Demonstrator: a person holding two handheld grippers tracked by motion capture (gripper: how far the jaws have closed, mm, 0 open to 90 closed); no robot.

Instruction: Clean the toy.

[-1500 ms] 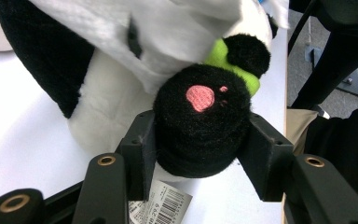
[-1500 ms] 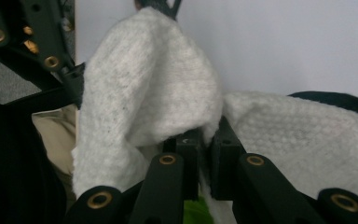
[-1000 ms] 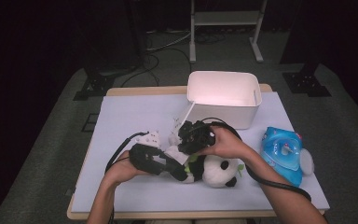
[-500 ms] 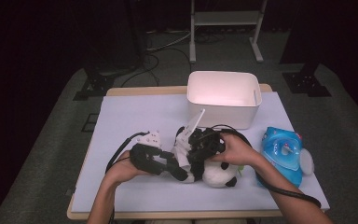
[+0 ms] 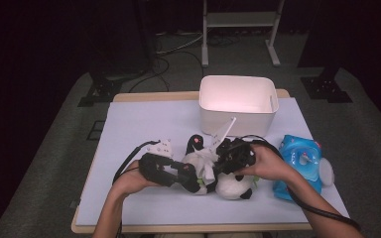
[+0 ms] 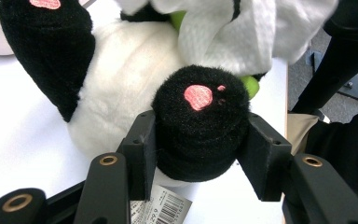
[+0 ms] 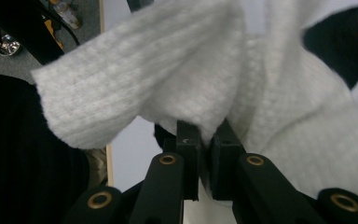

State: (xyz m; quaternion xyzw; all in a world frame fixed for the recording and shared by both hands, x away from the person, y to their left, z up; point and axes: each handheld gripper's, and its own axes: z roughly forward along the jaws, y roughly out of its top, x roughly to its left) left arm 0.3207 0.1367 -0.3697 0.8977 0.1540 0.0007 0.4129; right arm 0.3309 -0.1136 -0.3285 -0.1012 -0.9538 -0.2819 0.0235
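Observation:
A black-and-white panda plush (image 5: 232,187) lies on the pale blue table cover near the front edge. My left gripper (image 5: 194,182) comes in from the left. Its jaws press on the panda's black foot (image 6: 200,121), which has a pink patch on the sole. My right gripper (image 5: 218,166) reaches over the panda from the right, shut on a white knitted cloth (image 7: 168,65). The cloth (image 5: 206,162) drapes against the panda's white belly (image 6: 121,74), just beyond the held foot. A barcode tag (image 6: 161,207) hangs under the plush.
A white open bin (image 5: 238,116) stands behind the panda at the back of the table. A blue pack of wipes (image 5: 300,163) lies at the right, next to the person's right forearm. Bare table cover (image 5: 144,124) stretches to the left and back left.
The right gripper has shifted rightward and slightly nearer with the cloth, dragging it across the panda. The left gripper has kept its hold on the foot without moving.

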